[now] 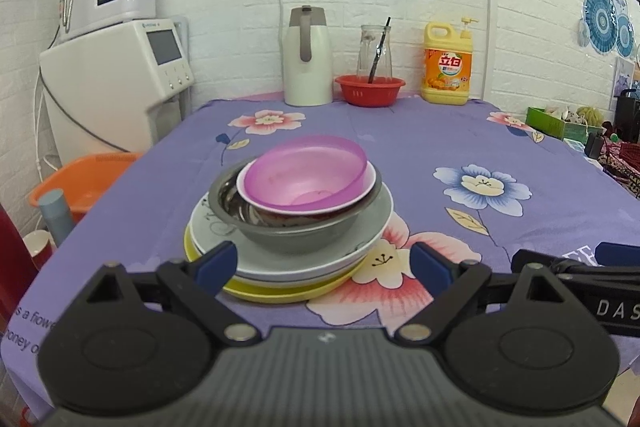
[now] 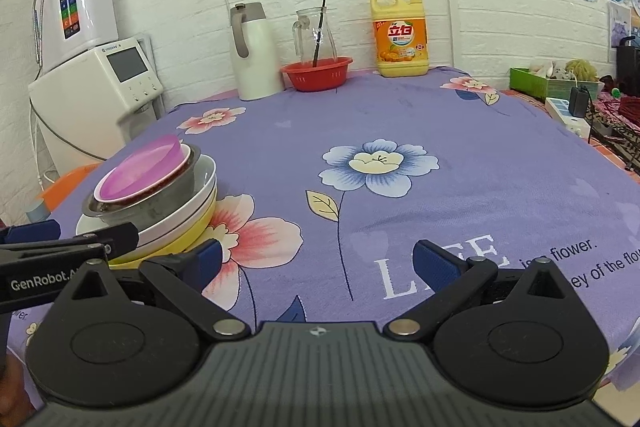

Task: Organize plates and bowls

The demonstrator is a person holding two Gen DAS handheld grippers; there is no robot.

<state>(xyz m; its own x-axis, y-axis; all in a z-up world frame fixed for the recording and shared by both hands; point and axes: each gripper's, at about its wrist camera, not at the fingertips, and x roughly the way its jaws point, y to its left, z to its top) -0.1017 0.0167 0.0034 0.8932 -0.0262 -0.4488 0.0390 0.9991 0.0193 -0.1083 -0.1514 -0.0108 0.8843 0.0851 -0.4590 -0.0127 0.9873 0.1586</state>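
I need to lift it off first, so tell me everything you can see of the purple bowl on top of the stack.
The purple bowl is translucent pink-purple, plastic by its look, round with a smooth thin rim and seemingly empty. It sits upright but tilted, its far rim raised, nested in a white bowl that rests in a steel bowl atop stacked plates. It tops the stack; neither gripper touches it.

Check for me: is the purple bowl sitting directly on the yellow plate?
No: the purple bowl nests in a white bowl and a steel bowl, above the yellow plate.
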